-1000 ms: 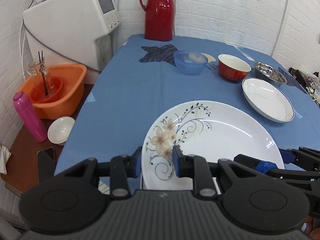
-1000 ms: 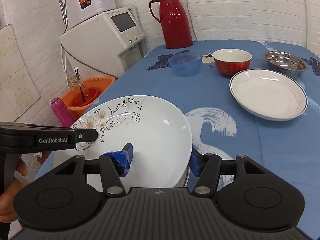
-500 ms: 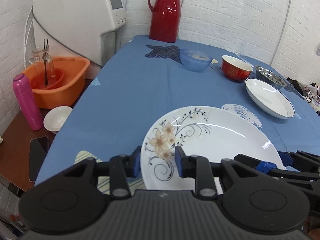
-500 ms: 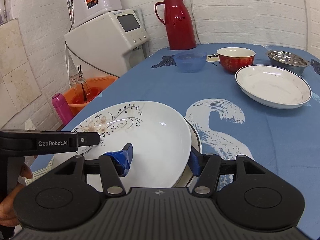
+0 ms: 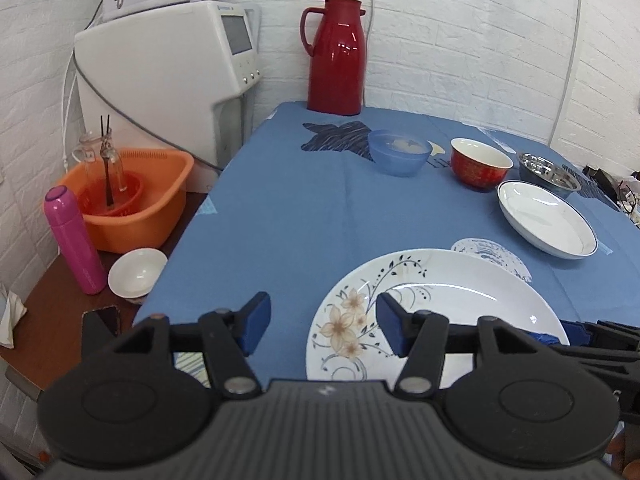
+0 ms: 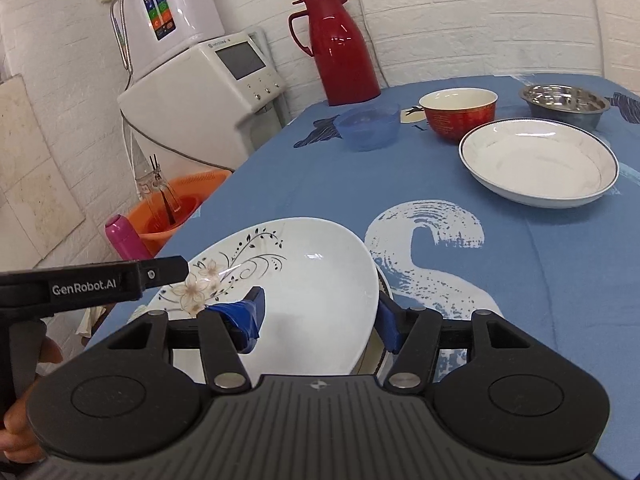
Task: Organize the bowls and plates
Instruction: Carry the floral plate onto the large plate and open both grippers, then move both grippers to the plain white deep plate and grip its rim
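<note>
A white plate with a flower print (image 5: 460, 312) (image 6: 312, 280) lies at the near edge of the blue table, resting on another plate whose rim (image 6: 382, 292) shows beneath it. My left gripper (image 5: 323, 322) is open; its jaws stand wide astride the plate's left rim without touching it. My right gripper (image 6: 318, 318) is open across the right rim, one taped finger over the plate and the other beside the edge. Farther back are a blue-rimmed white plate (image 5: 544, 220) (image 6: 536, 160), a red bowl (image 5: 480, 164), a blue bowl (image 5: 400, 152) and a steel bowl (image 5: 548, 168).
A red thermos (image 5: 338, 56) stands at the table's far end by a white appliance (image 5: 172, 64). On a low side table to the left are an orange basin (image 5: 132, 196), a pink bottle (image 5: 72, 240) and a small white bowl (image 5: 136, 272). A hand (image 6: 16, 424) holds the left gripper.
My left gripper's jaws have spread wide and let go of the flowered plate's rim. Both grippers and the plate came back toward the near table edge. The right jaws kept their width.
</note>
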`<state>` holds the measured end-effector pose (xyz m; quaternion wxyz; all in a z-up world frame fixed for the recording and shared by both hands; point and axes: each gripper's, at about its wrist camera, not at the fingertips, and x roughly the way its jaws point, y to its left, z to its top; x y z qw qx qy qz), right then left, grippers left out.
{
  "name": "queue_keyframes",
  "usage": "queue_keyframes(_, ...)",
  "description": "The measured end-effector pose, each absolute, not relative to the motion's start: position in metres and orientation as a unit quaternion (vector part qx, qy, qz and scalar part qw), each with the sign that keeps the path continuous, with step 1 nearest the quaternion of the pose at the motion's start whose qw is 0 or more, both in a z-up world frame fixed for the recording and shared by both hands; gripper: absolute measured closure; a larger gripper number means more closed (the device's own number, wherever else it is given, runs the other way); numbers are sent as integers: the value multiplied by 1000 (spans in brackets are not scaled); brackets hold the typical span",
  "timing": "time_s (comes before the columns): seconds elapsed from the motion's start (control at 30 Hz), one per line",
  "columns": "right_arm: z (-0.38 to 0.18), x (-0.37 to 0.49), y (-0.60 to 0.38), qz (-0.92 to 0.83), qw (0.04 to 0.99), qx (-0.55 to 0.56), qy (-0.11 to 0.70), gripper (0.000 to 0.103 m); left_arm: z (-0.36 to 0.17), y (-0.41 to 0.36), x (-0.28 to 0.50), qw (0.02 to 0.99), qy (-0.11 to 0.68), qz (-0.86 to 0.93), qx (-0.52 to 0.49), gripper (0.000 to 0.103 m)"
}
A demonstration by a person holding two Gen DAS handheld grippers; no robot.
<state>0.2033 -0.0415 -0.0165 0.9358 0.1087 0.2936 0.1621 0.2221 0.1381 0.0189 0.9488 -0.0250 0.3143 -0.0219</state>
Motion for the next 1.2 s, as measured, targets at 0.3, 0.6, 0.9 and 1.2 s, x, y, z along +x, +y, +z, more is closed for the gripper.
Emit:
queue_keyframes(0.3, -6, 212, -59, 181, 926, 109, 312, 56, 32, 116, 244, 950, 309, -34, -18, 43)
queue_keyframes(0.6, 33, 226, -153, 87, 955, 134, 249, 57, 46, 89, 280, 928, 354, -111, -37, 41)
queue_keyframes(0.9, 24, 302, -239, -19, 938, 132, 320, 56, 37, 0, 387, 870, 441, -207, -71, 40)
queue_keyframes(1.2, -6, 354, -242, 8, 923, 130, 361, 56, 2, -56, 451, 854, 482, -192, -30, 40)
